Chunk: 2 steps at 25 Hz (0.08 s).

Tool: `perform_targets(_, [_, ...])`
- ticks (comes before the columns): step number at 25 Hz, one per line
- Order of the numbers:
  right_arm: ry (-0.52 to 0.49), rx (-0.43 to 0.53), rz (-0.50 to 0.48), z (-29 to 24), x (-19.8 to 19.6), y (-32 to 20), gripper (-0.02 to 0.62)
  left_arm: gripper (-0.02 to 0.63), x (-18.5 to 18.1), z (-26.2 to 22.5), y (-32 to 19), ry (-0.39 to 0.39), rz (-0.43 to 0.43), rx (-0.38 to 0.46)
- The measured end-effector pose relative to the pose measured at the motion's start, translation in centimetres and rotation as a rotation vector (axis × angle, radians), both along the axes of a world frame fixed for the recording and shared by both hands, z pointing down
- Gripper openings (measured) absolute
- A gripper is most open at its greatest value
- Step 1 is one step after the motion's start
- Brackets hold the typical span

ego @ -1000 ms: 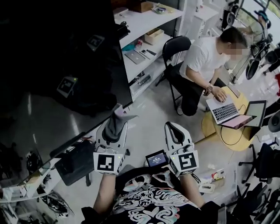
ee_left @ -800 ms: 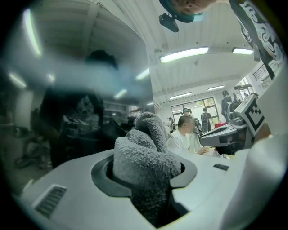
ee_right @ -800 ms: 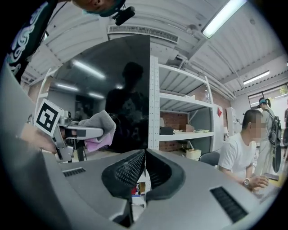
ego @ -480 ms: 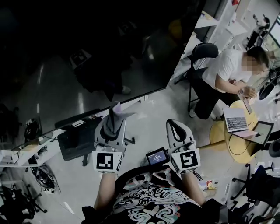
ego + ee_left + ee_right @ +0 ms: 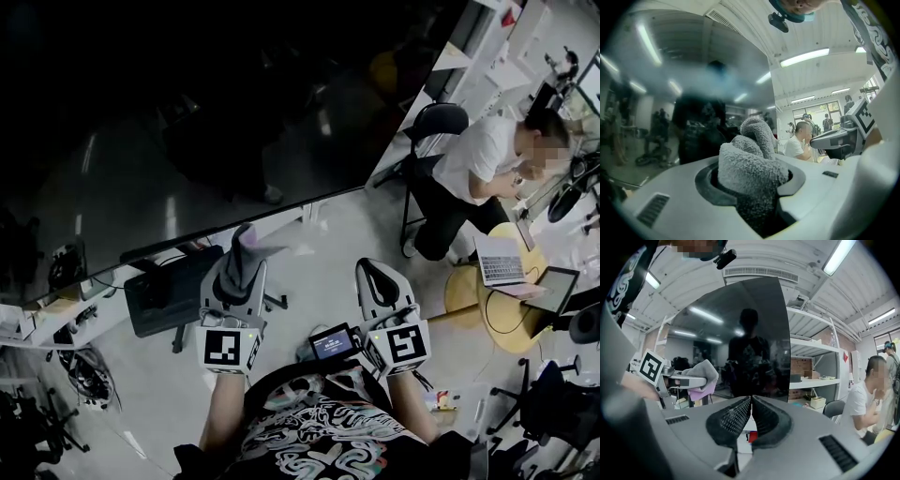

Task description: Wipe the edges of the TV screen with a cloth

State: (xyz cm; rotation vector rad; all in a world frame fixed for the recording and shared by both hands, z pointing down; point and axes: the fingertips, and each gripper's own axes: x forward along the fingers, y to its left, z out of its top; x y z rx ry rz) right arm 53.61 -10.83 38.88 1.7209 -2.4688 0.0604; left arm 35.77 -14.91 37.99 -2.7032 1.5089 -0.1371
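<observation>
The big dark TV screen point(image 5: 216, 112) fills the upper left of the head view, its bottom edge point(image 5: 281, 211) running up to the right. My left gripper point(image 5: 242, 255) is shut on a grey cloth point(image 5: 247, 249), whose tip sits just below that bottom edge. In the left gripper view the bunched cloth point(image 5: 752, 159) bulges out of the jaws, the screen point(image 5: 684, 98) close ahead. My right gripper point(image 5: 375, 275) is shut and holds nothing; in its own view the pads point(image 5: 751, 416) meet, facing the screen point(image 5: 740, 343), with the cloth point(image 5: 703, 373) at left.
A seated person point(image 5: 478, 164) in a white shirt works at a laptop point(image 5: 497, 258) on a round yellow table point(image 5: 487, 300) to the right, on a black chair point(image 5: 431, 127). White shelving point(image 5: 478, 66) stands behind. A black TV stand base point(image 5: 169, 295) lies below the screen.
The view has swung so the screen now fills more of the frame. My left gripper with the cloth has come closer to the bottom edge; the right gripper stays beside it.
</observation>
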Motion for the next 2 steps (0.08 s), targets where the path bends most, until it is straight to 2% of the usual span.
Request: perform_targets(2, [0.012,-0.026,-0.008,-0.03,-0.25,0.97,0.032,0.186,-0.08,-0.33,0.74,-0.001,0.005,0.003])
